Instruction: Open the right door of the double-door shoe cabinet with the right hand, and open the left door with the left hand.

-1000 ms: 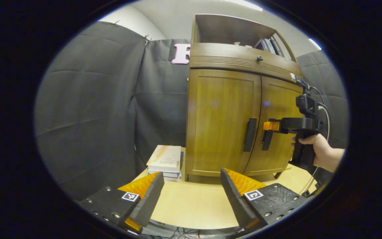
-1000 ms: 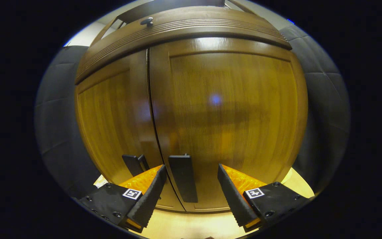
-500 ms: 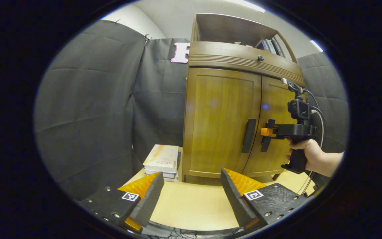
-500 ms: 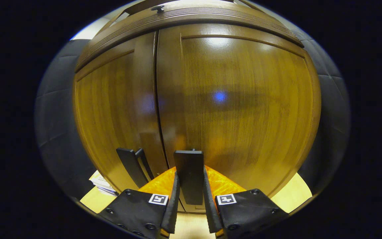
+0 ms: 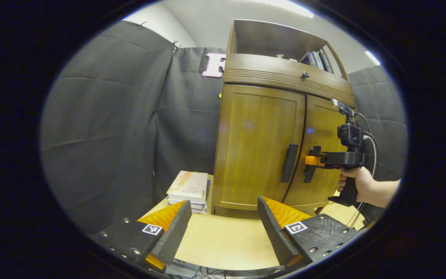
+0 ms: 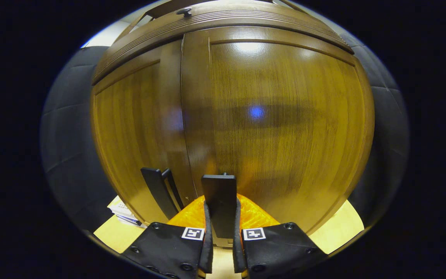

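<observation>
A brown wooden shoe cabinet point(image 5: 261, 143) stands on a light table, both doors closed or nearly so. In the right gripper view my right gripper point(image 6: 221, 248) is shut on the dark handle of the right door point(image 6: 220, 205); the left door's handle point(image 6: 159, 193) hangs just to its left. The left gripper view shows that right gripper point(image 5: 311, 159) clamped on the right door handle, held by a hand point(image 5: 356, 182). The left door handle point(image 5: 289, 162) is free. My left gripper point(image 5: 223, 228) stands open, well back from the cabinet, with nothing between its fingers.
A stack of books point(image 5: 191, 186) lies on the table point(image 5: 223, 244) left of the cabinet. A drawer with a small knob point(image 5: 305, 74) sits above the doors, with an open shelf of books above. Black cloth walls surround the booth.
The right gripper moved in around the right door handle and closed on it. The left gripper stayed open, shifting only slightly.
</observation>
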`<action>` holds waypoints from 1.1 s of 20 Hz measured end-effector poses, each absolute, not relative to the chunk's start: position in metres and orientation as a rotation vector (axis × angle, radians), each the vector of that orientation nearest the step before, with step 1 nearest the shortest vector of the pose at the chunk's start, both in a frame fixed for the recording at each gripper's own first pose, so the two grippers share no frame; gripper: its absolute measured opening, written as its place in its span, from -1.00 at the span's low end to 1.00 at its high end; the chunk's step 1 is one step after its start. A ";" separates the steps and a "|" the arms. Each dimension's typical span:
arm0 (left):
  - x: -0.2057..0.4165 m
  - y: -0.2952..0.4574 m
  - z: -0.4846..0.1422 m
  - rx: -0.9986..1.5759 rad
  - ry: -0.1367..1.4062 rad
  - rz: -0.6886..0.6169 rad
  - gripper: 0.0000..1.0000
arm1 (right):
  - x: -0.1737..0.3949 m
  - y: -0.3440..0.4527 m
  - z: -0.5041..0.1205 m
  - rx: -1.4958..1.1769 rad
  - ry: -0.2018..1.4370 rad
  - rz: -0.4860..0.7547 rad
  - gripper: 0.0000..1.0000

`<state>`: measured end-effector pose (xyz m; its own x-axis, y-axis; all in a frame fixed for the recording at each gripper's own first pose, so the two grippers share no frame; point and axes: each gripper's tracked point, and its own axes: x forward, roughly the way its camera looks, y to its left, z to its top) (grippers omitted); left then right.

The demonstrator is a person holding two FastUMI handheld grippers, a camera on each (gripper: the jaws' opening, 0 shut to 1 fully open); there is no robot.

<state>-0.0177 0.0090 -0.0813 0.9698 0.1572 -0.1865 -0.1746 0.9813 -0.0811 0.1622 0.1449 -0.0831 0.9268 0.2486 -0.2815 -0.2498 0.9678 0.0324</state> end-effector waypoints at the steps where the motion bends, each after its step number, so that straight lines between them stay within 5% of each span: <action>1: -0.017 0.009 -0.081 -0.094 0.177 0.167 1.00 | 0.160 0.145 -0.080 0.000 0.289 0.261 -0.55; 22: -0.001 -0.036 -0.054 -0.167 0.138 0.004 0.97 | 0.157 0.143 -0.060 -0.002 0.297 0.365 -0.55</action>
<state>-0.0007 -0.0364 -0.0539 0.9905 -0.0077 -0.1374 -0.0153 0.9860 -0.1658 0.1570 0.1429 -0.0603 0.8911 0.3518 -0.2868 -0.3523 0.9345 0.0514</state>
